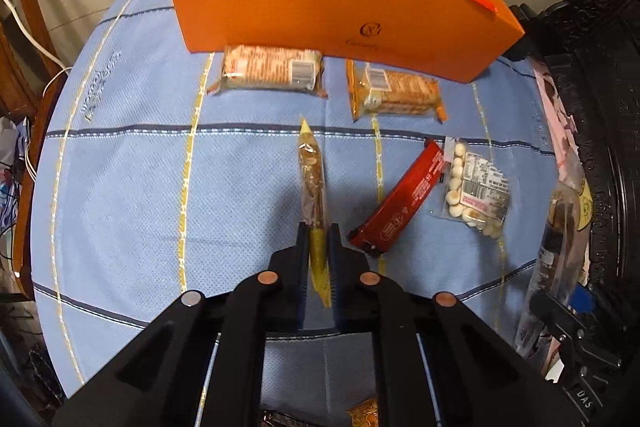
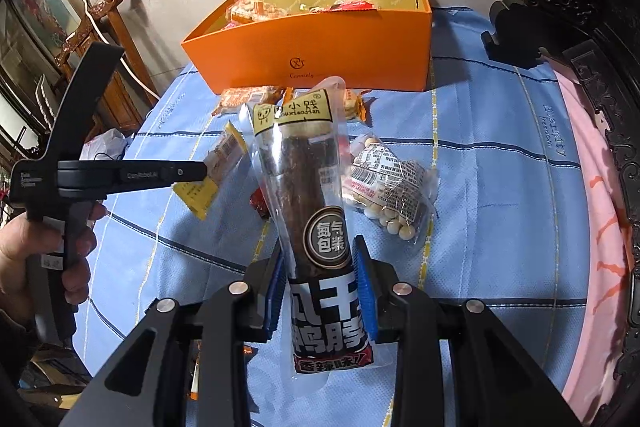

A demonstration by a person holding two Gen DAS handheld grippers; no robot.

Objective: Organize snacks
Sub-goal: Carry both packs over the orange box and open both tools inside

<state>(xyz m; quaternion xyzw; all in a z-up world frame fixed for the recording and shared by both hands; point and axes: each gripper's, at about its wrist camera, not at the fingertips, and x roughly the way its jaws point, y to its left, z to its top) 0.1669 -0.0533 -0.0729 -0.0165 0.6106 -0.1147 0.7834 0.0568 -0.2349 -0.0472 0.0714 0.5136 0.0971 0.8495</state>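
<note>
My left gripper is shut on the end of a thin yellow-edged snack packet and holds it edge-on above the blue tablecloth. In the right wrist view that packet hangs from the left gripper, which a person's hand holds. My right gripper is shut on a tall clear packet of dark meat snack with a black label. The orange box stands open at the far side with several snacks inside.
On the cloth lie two cracker packs, a red bar and a bag of white balls. Dark carved furniture and pink cloth border the right side. A wooden chair with a white cable stands far left.
</note>
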